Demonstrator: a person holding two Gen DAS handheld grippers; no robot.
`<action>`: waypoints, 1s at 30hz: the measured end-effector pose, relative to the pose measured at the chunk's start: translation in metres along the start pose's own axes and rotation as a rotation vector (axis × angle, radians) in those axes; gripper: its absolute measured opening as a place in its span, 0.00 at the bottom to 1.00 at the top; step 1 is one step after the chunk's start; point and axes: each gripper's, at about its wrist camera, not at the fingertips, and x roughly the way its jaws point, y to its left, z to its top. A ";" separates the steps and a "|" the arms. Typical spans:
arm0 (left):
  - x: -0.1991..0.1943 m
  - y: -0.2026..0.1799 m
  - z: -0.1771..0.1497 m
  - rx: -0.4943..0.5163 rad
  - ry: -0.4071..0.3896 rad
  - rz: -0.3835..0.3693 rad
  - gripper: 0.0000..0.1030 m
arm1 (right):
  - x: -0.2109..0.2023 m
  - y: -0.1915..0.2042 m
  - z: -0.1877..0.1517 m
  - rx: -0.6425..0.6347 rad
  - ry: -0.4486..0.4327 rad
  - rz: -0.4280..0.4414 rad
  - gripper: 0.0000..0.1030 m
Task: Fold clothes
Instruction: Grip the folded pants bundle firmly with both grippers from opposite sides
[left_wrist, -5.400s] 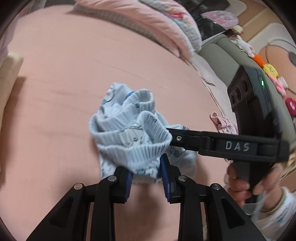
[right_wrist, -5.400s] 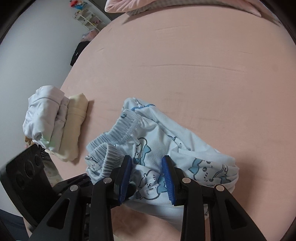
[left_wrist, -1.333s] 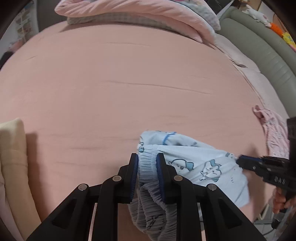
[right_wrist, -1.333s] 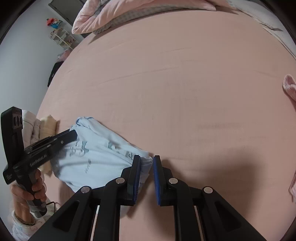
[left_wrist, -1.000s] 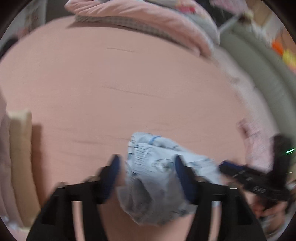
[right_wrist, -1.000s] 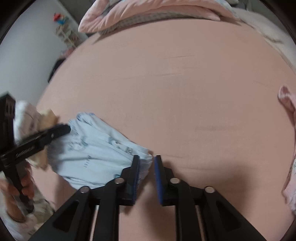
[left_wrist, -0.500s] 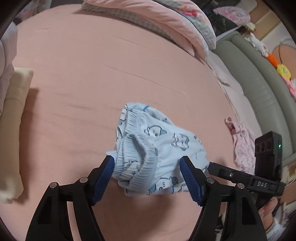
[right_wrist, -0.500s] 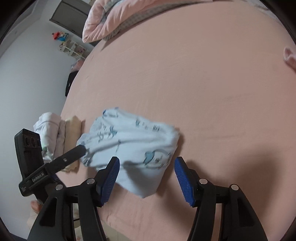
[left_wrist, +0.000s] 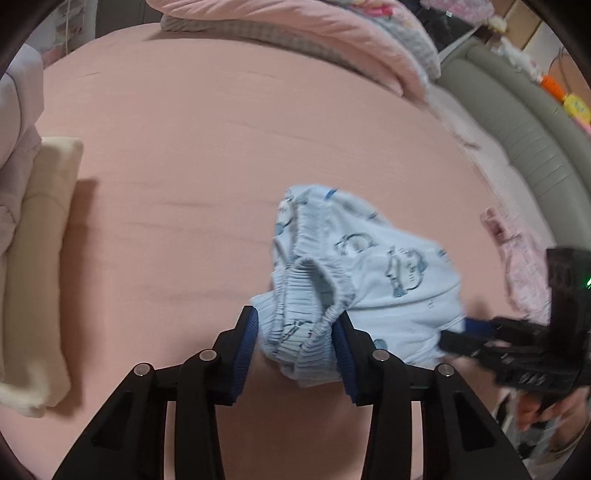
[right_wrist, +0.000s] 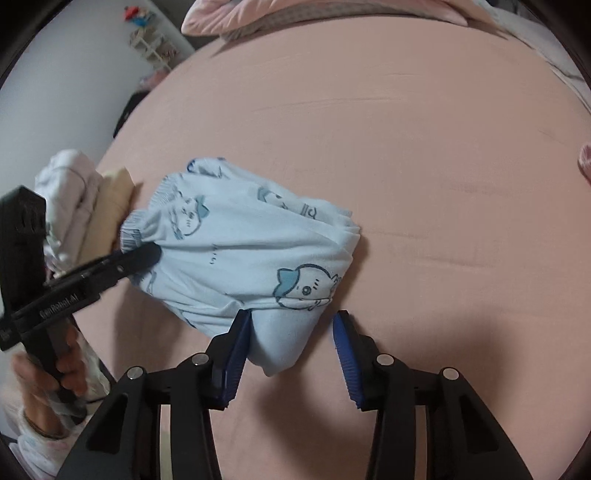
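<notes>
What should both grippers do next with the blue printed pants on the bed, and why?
Probably finish closing before lifting. The left gripper straddles the bunched waistband of the pants and its jaws are closing, pads about touching. The right gripper is closing too, but its right pad looks clear of the cloth. The pants lie on the bed, so lifting now might drop that end.

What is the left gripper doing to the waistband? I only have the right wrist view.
Observer: The left gripper has the bunched elastic waistband of the light blue pants between its pads. Both pads touch the cloth and the jaws are closing.
Operator: And that pink sliver at my right edge?
Observer: It's a crumpled pink garment, lying on the bed beside a grey padded frame.
</notes>
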 end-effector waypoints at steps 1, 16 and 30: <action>0.000 0.001 -0.001 0.007 0.006 0.012 0.39 | 0.001 -0.001 0.001 0.011 0.007 0.006 0.42; -0.015 0.021 0.001 -0.223 0.054 -0.161 0.71 | -0.010 -0.020 0.001 0.127 -0.039 0.174 0.62; 0.020 0.012 -0.012 -0.350 -0.018 -0.384 0.83 | 0.043 -0.017 0.013 0.367 -0.096 0.386 0.62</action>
